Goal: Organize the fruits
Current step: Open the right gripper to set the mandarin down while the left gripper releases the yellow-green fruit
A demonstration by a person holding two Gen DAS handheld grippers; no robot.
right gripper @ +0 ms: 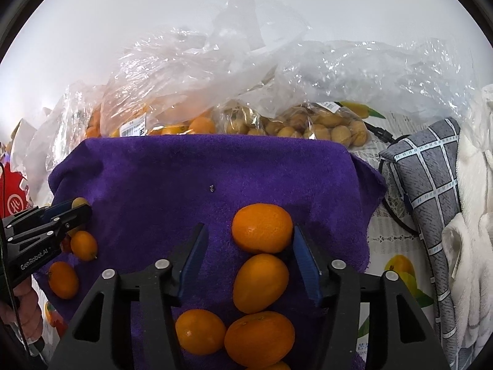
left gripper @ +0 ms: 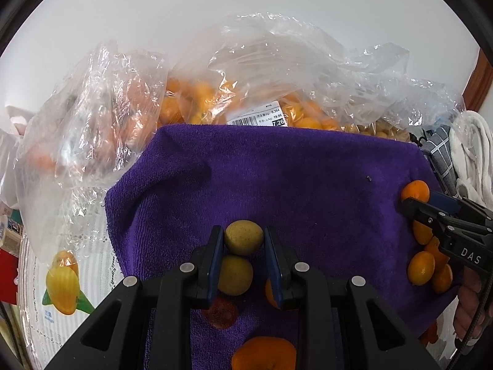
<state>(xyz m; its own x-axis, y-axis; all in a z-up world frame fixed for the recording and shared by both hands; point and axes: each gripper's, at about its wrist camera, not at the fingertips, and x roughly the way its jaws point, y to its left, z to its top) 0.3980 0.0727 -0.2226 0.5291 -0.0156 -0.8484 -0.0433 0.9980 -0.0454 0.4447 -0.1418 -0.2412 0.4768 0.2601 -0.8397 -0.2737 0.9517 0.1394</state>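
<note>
A purple towel [left gripper: 292, 178] lies on the table, also in the right wrist view [right gripper: 185, 172]. My left gripper [left gripper: 243, 240] stands with its fingers around a yellow-green fruit [left gripper: 243, 236]; a small gap shows on each side. A second yellow-green fruit [left gripper: 235, 274] lies just behind it. My right gripper [right gripper: 248, 240] is open, with a round orange [right gripper: 262, 227] against its right finger and an oval kumquat [right gripper: 260, 282] behind. More oranges [right gripper: 258, 337] lie under it. Kumquats [right gripper: 83, 245] lie by the left gripper [right gripper: 77, 212] in the right wrist view.
Clear plastic bags of orange fruit [left gripper: 197, 98] and of brown-yellow fruit [right gripper: 323, 126] lie behind the towel. A grey checked cloth [right gripper: 431, 178] and white towels [right gripper: 474, 246] lie at the right. A red fruit [left gripper: 220, 311] and an orange [left gripper: 263, 354] lie under my left gripper.
</note>
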